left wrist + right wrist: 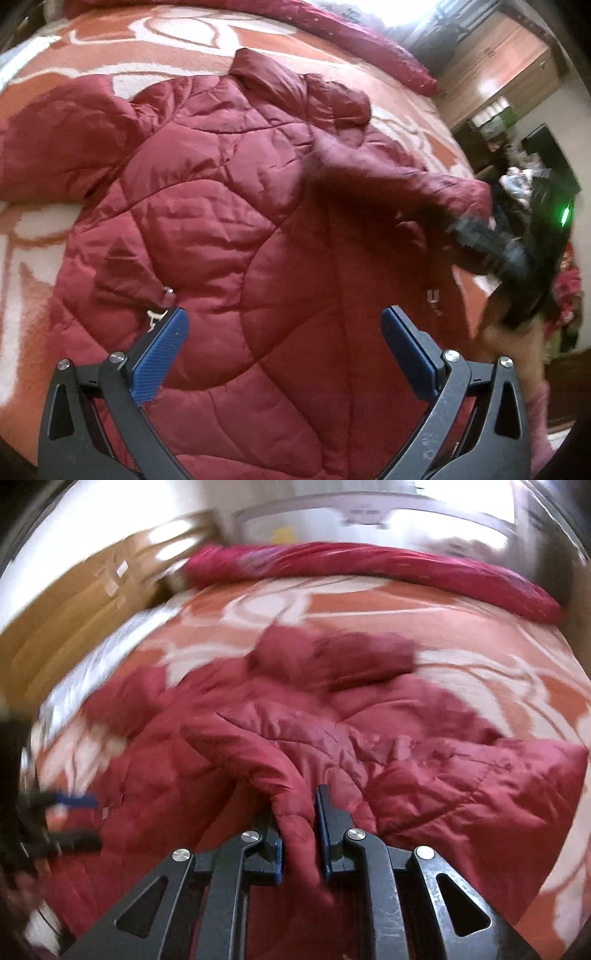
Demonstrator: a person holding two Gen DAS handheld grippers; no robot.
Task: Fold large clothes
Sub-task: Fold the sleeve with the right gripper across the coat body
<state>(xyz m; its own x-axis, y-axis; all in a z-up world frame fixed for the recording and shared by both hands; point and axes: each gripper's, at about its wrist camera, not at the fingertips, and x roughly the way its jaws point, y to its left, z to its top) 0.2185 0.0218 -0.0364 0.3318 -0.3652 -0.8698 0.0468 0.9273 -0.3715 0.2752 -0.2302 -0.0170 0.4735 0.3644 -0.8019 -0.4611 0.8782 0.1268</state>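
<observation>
1. Across the orange-and-white patterned bedspread (pixel 44 258) lies the quilted, shiny dark-red padded jacket (pixel 221 206), spread mostly flat with its collar toward a crimson rolled quilt (pixel 369 40) at the far edge.
2. Spread wide and empty, the left gripper (pixel 284 325) hovers over the jacket's lower panel.
3. Nearly closed, the right gripper (pixel 299 834) pinches a thick fold of the jacket's sleeve or side edge; which one, I cannot tell.
4. Risk, in my judgement: the slick, puffy fabric may slide out of that narrow pinch during the carry-over, and with nothing pinning the body, the whole jacket could drag and bunch.
</observation>
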